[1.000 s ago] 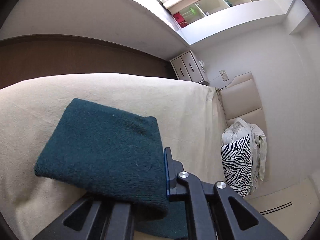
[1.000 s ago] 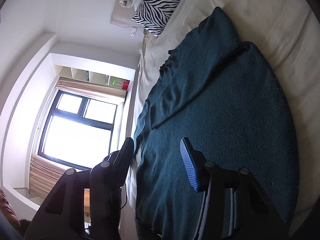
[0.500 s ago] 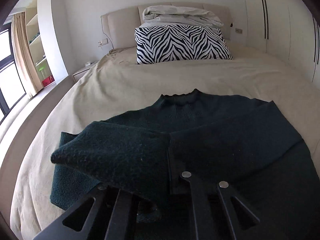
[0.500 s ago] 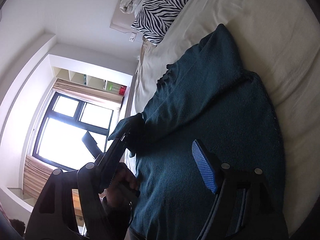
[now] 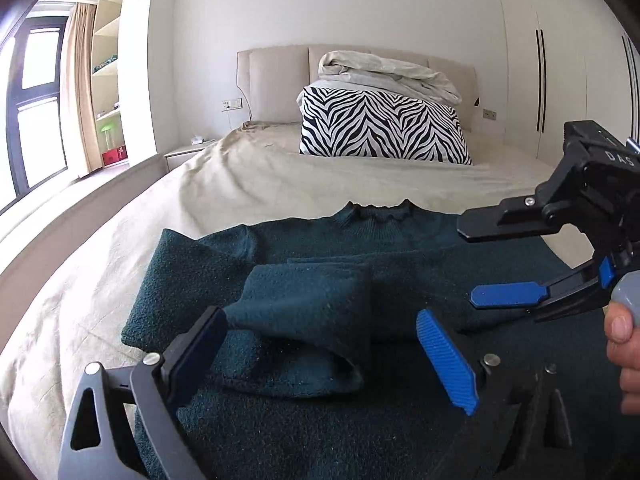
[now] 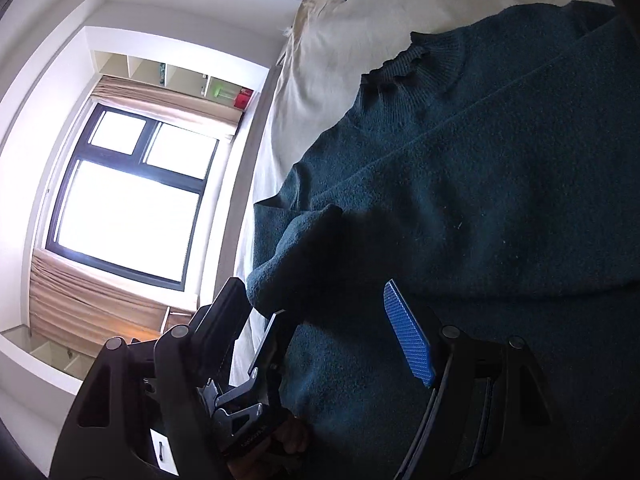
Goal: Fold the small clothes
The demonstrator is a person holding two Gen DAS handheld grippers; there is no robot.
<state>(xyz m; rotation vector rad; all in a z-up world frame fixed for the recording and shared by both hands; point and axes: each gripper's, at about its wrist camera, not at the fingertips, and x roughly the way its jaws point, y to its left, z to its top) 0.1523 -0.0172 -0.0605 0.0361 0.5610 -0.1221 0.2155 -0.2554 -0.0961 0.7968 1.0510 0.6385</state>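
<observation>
A dark green knitted sweater [image 5: 400, 240] lies flat on the beige bed [image 5: 248, 176], collar toward the headboard. Its left sleeve [image 5: 304, 300] is folded across the body and lies loose between the jaws of my left gripper [image 5: 324, 344], which is open. My right gripper [image 5: 484, 264] is open and empty, hovering over the sweater's right side. In the right wrist view the sweater [image 6: 500, 168] fills the frame, my right gripper [image 6: 320, 320] is open just above it, and the left gripper's body [image 6: 256, 380] shows below the folded sleeve [image 6: 304, 248].
A zebra-striped pillow [image 5: 380, 128] with a rolled white duvet [image 5: 388, 72] on top leans against the headboard. A window [image 6: 128, 192] with curtains and shelves is at the bed's left side. White wardrobe doors [image 5: 560, 64] stand at the right.
My left gripper carried the sleeve across the sweater's body, then opened and let it go. My right gripper moved closer over the sweater, still open.
</observation>
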